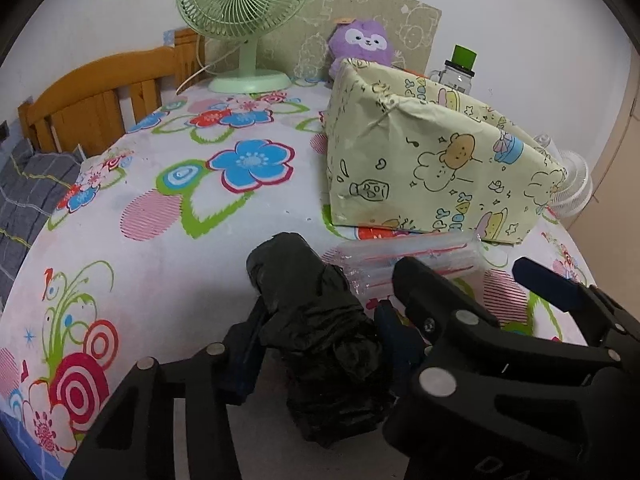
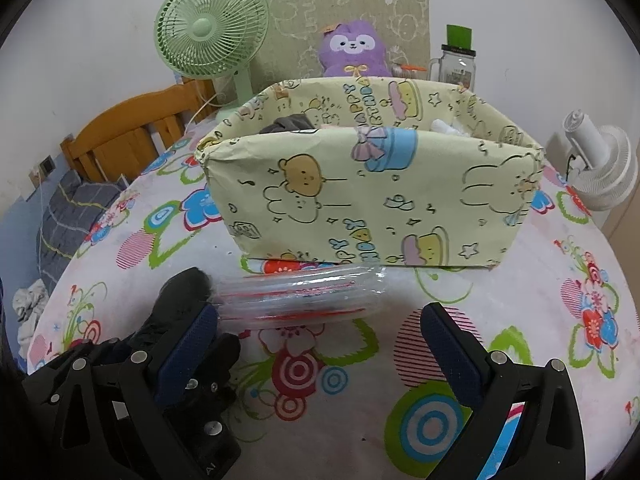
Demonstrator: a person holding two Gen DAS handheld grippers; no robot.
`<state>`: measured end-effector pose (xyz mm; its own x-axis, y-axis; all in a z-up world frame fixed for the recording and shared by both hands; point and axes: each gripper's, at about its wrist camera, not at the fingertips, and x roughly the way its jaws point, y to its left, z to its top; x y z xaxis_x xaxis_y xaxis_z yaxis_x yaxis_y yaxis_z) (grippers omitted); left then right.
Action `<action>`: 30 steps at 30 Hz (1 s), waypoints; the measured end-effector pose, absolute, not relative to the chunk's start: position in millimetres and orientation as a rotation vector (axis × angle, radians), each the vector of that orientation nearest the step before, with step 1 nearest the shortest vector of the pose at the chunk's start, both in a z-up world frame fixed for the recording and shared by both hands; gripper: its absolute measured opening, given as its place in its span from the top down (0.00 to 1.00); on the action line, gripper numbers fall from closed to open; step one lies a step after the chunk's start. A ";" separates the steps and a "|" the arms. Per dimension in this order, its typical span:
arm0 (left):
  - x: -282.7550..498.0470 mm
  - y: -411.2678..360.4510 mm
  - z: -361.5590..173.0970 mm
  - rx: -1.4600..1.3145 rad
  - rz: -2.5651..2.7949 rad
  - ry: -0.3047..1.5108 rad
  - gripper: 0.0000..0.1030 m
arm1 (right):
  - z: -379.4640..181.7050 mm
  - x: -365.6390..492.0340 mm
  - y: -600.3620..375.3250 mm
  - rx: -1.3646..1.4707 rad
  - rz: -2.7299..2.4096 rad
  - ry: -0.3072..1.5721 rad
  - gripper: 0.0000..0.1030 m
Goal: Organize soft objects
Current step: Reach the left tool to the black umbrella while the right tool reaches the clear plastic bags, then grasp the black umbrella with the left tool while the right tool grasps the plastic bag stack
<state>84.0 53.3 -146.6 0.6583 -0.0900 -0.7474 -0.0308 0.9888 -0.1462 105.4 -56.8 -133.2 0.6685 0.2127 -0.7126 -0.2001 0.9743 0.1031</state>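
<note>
Black plastic bag bundle [image 1: 320,332] sits pinched between my left claw [image 1: 316,344] pads: light, crushable, slippery, best held mid-roll. Right claw [image 2: 320,344] spread, empty, air-cushion sleeve [image 2: 300,296] just ahead.

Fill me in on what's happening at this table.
A person is sorting soft things with a handheld gripper in each hand. The left gripper has its fingers closed on a black crumpled bundle lying on the flowered tablecloth. The right gripper is open and empty, hovering near a clear plastic roll with red stripes. Behind stands a paper-covered box, already holding some items.
</note>
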 end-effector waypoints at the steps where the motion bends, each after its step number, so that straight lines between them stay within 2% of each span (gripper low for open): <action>1: 84.1 54.0 -146.9 -0.155 -0.038 0.851 0.56 | -133.7 106.2 -55.8 0.017 0.233 0.808 0.00; 7: 86.3 59.3 -147.0 -0.159 -0.027 0.844 0.59 | -135.2 112.6 -49.2 0.008 0.237 0.817 0.00; 30: 111.5 66.4 -147.3 -0.012 -0.041 0.891 0.59 | -149.7 143.3 -26.9 -0.019 0.229 0.878 0.00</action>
